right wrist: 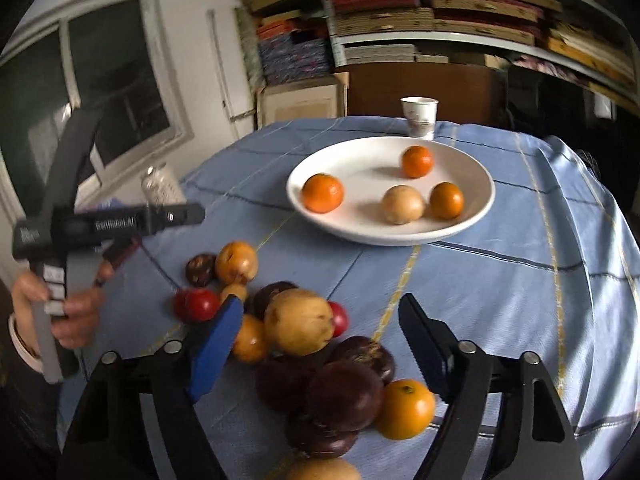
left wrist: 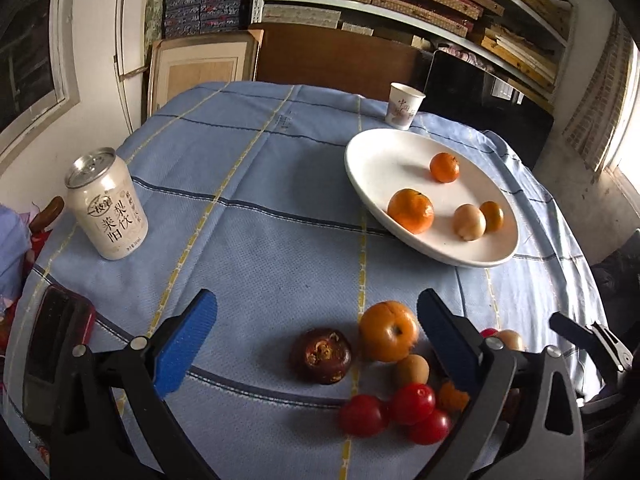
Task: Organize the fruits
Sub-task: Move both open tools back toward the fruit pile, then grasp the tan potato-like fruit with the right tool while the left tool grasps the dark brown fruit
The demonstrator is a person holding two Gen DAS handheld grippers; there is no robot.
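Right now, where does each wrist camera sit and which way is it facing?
Left wrist: rides the left gripper, tilted down across the blue checked tablecloth toward the white oval plate of oranges; its own open blue-padded fingers show, plus the right gripper's tip at the right edge.
Right wrist: rides the right gripper, tilted down over the loose fruit pile, jaws open; the person's hand holding the left gripper shows at left.
Shared: plate, white paper cup, pile.

Left gripper (left wrist: 316, 344) and right gripper (right wrist: 320, 344) angled down, fingers apart
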